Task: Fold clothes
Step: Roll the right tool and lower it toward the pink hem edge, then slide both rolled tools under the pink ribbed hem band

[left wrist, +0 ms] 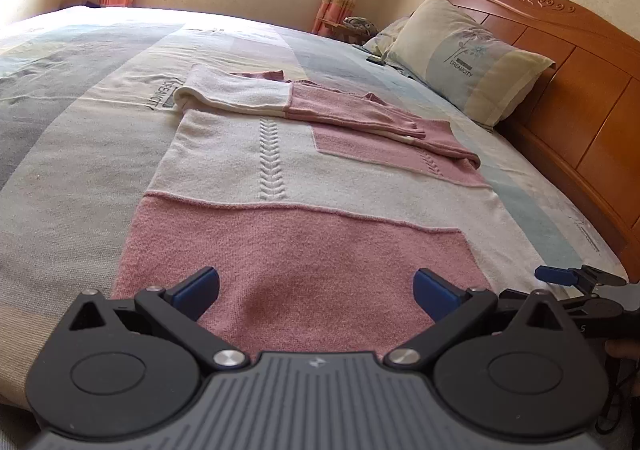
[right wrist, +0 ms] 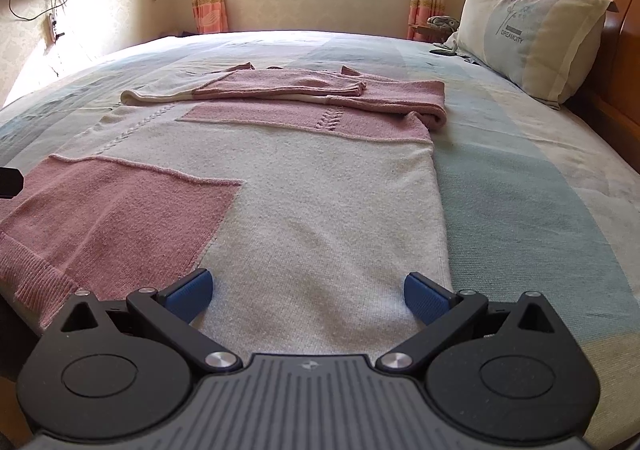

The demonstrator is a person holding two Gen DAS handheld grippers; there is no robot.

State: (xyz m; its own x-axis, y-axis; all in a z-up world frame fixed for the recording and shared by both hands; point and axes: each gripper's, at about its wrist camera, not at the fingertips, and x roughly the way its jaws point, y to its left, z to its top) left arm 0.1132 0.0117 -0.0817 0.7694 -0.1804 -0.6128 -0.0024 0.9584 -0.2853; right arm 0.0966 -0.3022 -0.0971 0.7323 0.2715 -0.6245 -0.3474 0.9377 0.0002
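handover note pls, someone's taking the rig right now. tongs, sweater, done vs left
Left tongs: open, empty, over the pink hem corner of the sweater.
Right tongs: open, empty, over the white hem corner.
Sweater lies flat on the bed, hem toward you, collar toward the window.
Done: both sleeves are folded across the chest.
Left: probably grip both hem corners and fold the bottom up toward the collar, then tidy up.

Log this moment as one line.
left gripper: open, over pink hem | right gripper: open, over white hem | sweater: flat on bed, sleeves folded across | pillow: at headboard
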